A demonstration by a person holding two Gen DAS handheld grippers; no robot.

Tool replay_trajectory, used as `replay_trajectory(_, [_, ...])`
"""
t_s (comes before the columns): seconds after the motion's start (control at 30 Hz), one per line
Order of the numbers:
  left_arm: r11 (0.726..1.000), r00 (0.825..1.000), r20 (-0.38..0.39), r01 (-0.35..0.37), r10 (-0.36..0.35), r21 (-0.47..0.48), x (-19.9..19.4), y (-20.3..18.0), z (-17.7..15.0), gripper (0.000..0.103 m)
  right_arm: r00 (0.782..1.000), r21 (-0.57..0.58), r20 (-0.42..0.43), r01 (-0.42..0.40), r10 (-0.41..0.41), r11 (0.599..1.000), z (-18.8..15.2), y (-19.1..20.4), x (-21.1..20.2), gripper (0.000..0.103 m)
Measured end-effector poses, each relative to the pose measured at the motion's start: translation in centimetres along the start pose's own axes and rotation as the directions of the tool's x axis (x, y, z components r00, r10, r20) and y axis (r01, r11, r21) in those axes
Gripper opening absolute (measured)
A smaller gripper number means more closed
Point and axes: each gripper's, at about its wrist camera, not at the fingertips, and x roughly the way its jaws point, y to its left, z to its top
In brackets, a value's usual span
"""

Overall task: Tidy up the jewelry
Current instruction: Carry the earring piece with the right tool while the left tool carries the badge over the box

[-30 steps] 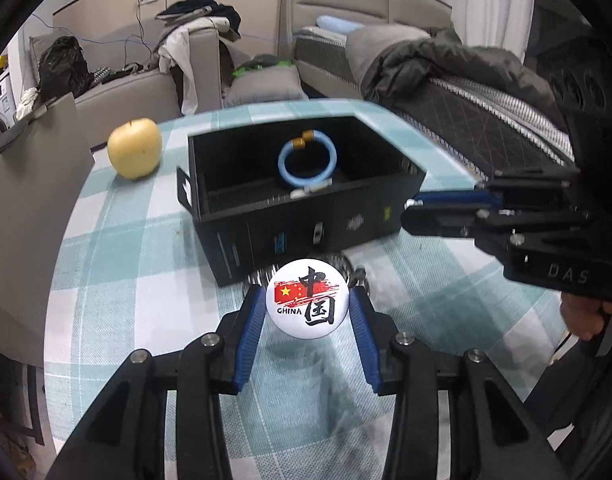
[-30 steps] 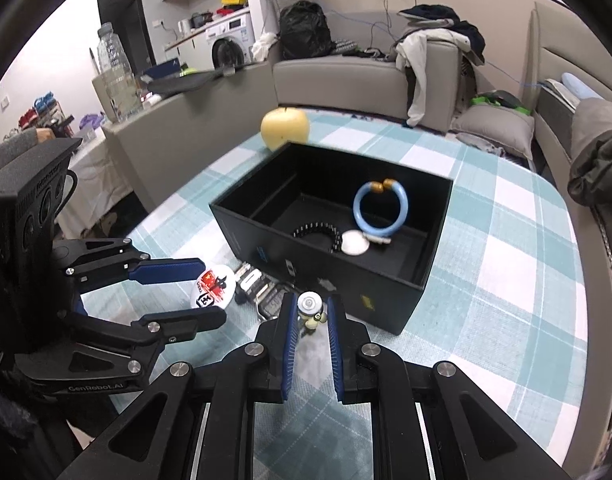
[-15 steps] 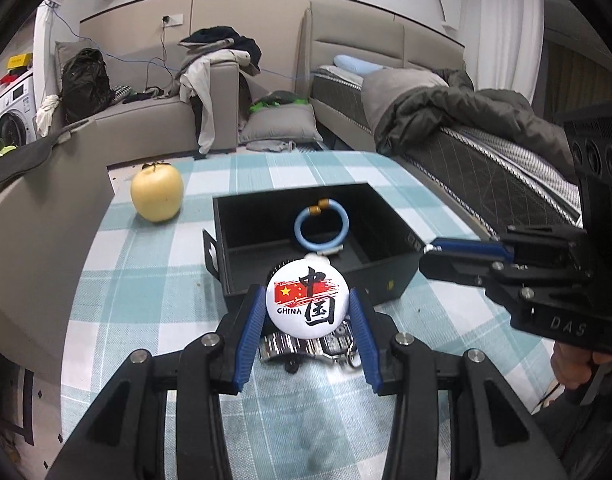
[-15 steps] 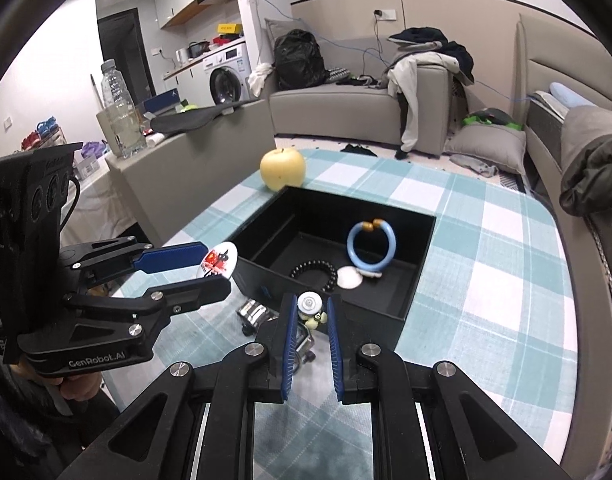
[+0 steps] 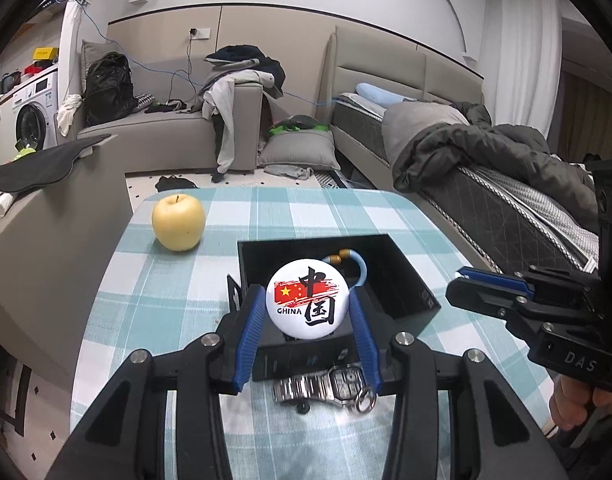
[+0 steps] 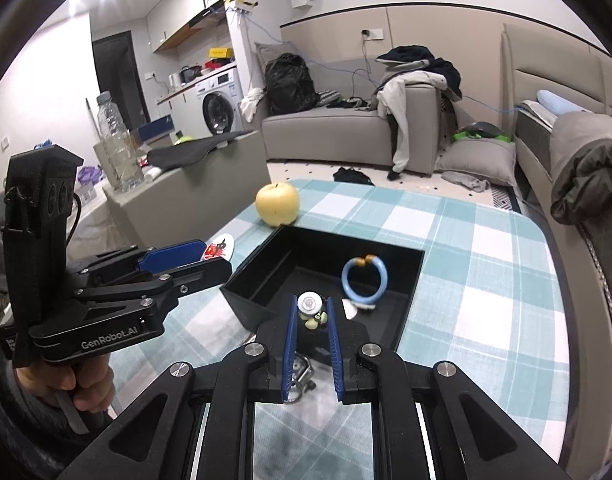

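Observation:
My left gripper (image 5: 308,304) is shut on a round white "CHINA" badge (image 5: 308,298) and holds it above the near wall of the black box (image 5: 410,288). My right gripper (image 6: 310,309) is shut on a small silver-topped charm (image 6: 310,305) above the same box (image 6: 245,294). A blue ring bracelet (image 6: 364,280) and a small white piece (image 6: 350,309) lie inside the box. A silver metal wristwatch (image 5: 330,386) lies on the checked cloth in front of the box. The left gripper with the badge also shows in the right wrist view (image 6: 209,254).
A yellow apple (image 5: 179,222) sits on the teal checked tablecloth (image 5: 153,312) behind the box to the left. A grey cabinet (image 5: 45,232) borders the table's left side. A sofa and a bed stand beyond the table.
Both grippers have risen and tilted up, so the box now sits lower and farther in view. Each still holds its item. The watch has stayed on the cloth.

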Motion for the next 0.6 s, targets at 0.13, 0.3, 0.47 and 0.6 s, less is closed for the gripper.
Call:
replay_trajectory(0.13, [1.0, 1.0, 0.017, -0.01, 0.01, 0.0, 0.2, 0.0, 0.7, 0.037, 1.0, 0.017, 0.009, 0.001, -0.001, 1.0, 0.3, -0.4, 0.0, 0.014])
replay_trajectory(0.3, [1.0, 0.999, 0.034, -0.008, 0.008, -0.006, 0.3, 0.2, 1.4, 0.037, 1.0, 0.04, 0.018, 0.02, -0.021, 0.999, 0.6, -0.9, 0.1, 0.014])
replay_trajectory(0.47, [1.0, 0.999, 0.042, -0.013, 0.013, -0.003, 0.5, 0.2, 1.7, 0.037, 0.999, 0.044, 0.031, 0.043, -0.044, 0.998, 0.9, -1.1, 0.3, 0.014])
replay_trajectory(0.6, [1.0, 0.999, 0.035, -0.017, 0.017, 0.003, 0.9, 0.4, 2.0, 0.037, 0.998, 0.053, 0.035, 0.05, -0.052, 0.997, 1.3, -1.4, 0.6, 0.014])
